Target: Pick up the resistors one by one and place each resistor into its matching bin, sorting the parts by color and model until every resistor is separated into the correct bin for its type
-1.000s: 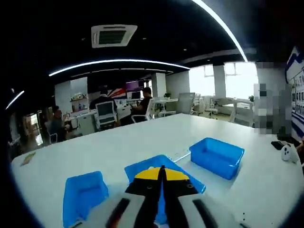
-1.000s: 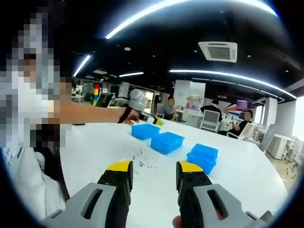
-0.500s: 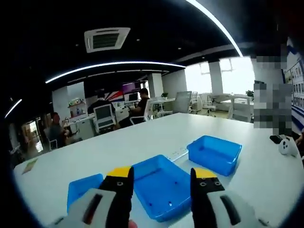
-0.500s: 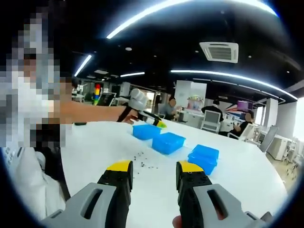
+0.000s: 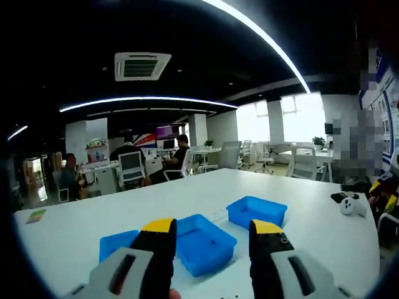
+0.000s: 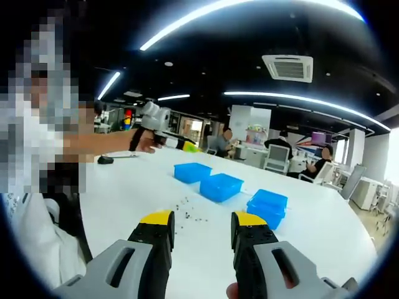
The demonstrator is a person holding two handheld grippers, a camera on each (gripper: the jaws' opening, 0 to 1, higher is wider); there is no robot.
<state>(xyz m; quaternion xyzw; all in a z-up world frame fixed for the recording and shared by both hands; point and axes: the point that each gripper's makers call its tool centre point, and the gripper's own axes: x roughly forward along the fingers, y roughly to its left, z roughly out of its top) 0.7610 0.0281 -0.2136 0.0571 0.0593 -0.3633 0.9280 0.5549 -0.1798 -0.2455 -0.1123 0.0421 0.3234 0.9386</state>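
Note:
Three blue bins sit in a row on the white table: left bin (image 5: pixel 117 243), middle bin (image 5: pixel 202 242) and right bin (image 5: pixel 257 210). My left gripper (image 5: pixel 212 228) hangs open and empty, above and behind them. In the right gripper view the same bins (image 6: pixel 218 185) lie beyond several small dark resistors (image 6: pixel 190 212) scattered on the table. My right gripper (image 6: pixel 203 219) is open with nothing between its jaws, short of the resistors. A person's hand holds the left gripper (image 6: pixel 177 144) high, to the left of the far bin (image 6: pixel 192 172).
A person (image 6: pixel 37 143) stands at the left in the right gripper view. A white device (image 5: pixel 350 206) and a black one (image 5: pixel 340 197) lie near the table's right side. Desks, chairs and seated people (image 5: pixel 177 159) are beyond the table.
The left gripper, shut over the middle bin a second ago, opened and then drew up and away from the bins. The right gripper has stayed still and open.

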